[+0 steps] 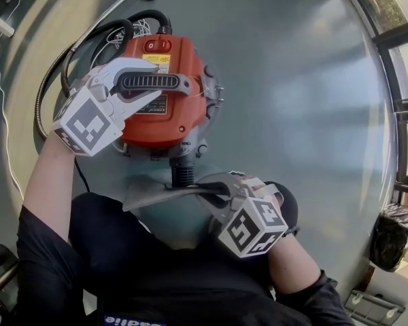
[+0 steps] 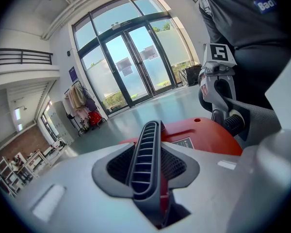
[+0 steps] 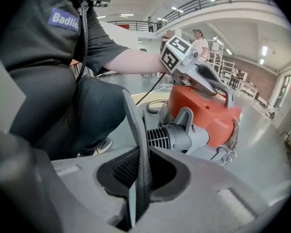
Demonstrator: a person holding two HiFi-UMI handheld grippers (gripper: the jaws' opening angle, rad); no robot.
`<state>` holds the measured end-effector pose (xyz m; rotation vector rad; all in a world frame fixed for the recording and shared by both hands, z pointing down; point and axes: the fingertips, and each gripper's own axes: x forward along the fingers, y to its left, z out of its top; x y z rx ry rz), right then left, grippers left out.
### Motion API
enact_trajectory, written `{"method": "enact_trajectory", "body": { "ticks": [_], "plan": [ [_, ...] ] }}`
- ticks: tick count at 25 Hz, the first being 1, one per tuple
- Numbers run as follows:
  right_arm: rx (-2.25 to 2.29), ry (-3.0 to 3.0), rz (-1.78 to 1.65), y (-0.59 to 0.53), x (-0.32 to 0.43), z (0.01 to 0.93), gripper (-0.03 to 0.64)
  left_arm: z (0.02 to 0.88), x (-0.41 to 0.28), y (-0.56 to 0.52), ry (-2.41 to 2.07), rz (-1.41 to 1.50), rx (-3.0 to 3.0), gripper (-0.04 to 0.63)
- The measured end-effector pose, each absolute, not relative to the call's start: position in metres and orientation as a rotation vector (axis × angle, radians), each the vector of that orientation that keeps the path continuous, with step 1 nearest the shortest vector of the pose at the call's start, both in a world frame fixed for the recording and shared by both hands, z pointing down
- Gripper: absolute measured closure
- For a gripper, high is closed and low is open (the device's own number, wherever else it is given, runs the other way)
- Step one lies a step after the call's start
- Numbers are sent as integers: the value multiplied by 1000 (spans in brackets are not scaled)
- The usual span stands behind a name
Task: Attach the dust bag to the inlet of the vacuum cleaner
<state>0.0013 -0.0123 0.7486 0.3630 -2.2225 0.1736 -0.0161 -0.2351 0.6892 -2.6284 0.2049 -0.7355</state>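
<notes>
Grey polished floor [image 1: 313, 114] filled most of the head view, and glass doors stood bright at the back of the left gripper view. At the upper centre-left of the head view sat the orange vacuum cleaner [image 1: 164, 117], with its hose [image 1: 51, 90] looping off toward the upper left. The left gripper [image 1: 139, 87] was clamped on the ribbed grey handle [image 1: 166, 81] on top of the body, a pad pressing on either side of it. Below the body, the black ribbed inlet [image 1: 182, 175] stuck out toward the bottom of the frame. At lower centre the right gripper [image 1: 216, 190] was pinched shut on a thin edge of the dust bag [image 1: 153, 194]. The bag was a flat grey sheet lying across the frame just under the inlet's tip. Whether it touched the tip could not be told, and no view showed its opening.

The step in hand looked like lining the bag's mouth up with the inlet, and the bag did not appear seated yet. To do it well, the left grip should probably stay firm on the handle so the machine cannot slide when pushed. The bag likely needs turning until its face sits square to the inlet rather than edge-on. Then it can be pressed straight along the inlet's axis, without twisting. Because the hold was on one thin edge, the sheet could bend or slip, so a slow, even push seemed wise.
</notes>
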Motion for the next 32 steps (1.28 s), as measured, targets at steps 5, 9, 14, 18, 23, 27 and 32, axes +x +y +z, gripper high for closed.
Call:
{"method": "enact_trajectory", "body": {
  "ticks": [5, 9, 14, 18, 23, 27, 32],
  "plan": [
    [359, -2210, 155, -21, -5, 747, 582, 689, -16, -235, 207, -739, -2630, 440],
    [375, -2216, 203, -24, -6, 749, 581, 690, -16, -236, 212, -741, -2631, 440],
    [444, -2213, 304, -23, 4, 754, 580, 691, -17, -236, 216, -745, -2629, 440],
    [475, -2209, 317, -26, 4, 755, 575, 691, -16, -236, 221, -748, -2632, 439],
    [479, -2217, 299, -32, -5, 752, 568, 691, -16, -236, 223, -750, -2635, 439],
    [509, -2218, 343, -33, -2, 754, 567, 691, -17, -236, 225, -753, -2634, 439],
    [557, -2211, 396, -31, 8, 758, 568, 691, -16, -236, 226, -750, -2632, 439]
  ]
}}
